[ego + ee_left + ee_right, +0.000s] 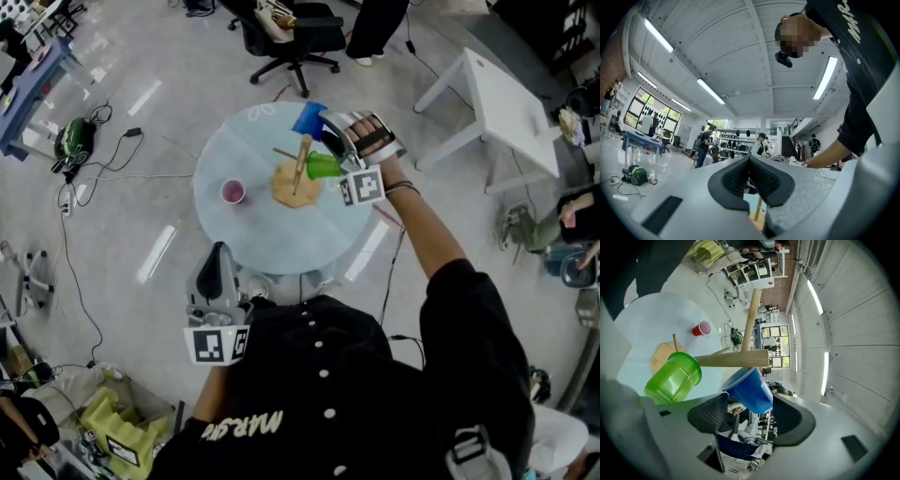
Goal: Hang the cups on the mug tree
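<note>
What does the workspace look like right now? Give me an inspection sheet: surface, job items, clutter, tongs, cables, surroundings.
Surface: round pale-blue table.
Job's things: wooden mug tree near the table's middle; green cup and blue cup up at its pegs, and whether the blue one is hooked cannot be told; pink cup upright on the table, left of the tree.
Clutter: nothing seen on the table.
Grippers: left tongs shut, empty, back at the table's near edge; right tongs open, the blue cup between them.
Cables: cables loose on the floor left of the table.
Surroundings: office chair, white side table, people at the edges.
</note>
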{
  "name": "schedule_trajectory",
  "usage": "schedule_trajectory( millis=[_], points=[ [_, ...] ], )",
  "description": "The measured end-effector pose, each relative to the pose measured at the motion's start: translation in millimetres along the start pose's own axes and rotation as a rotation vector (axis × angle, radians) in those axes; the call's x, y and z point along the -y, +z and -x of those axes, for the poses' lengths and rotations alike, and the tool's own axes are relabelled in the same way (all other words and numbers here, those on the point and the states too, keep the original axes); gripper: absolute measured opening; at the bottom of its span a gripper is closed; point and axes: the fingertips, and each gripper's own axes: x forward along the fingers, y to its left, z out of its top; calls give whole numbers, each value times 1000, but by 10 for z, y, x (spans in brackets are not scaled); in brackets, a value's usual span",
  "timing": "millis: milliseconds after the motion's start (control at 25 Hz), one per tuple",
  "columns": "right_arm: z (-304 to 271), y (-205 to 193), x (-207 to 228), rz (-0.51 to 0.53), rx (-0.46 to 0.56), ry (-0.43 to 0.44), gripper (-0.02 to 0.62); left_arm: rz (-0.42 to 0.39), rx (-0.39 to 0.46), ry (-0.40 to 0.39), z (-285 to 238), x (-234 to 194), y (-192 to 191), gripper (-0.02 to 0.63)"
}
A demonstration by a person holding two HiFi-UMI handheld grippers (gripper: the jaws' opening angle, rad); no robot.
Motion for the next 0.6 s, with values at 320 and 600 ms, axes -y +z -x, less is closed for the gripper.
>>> schedule_trajectory(
  millis=[320,600],
  points=[
    [347,-192,150,-378,-44,-36,302,2,13,-39,-77,125,49,-4],
    [882,-117,511,-965,15,-105,295,-1,19,-75,-165,267,89,-3]
  ],
)
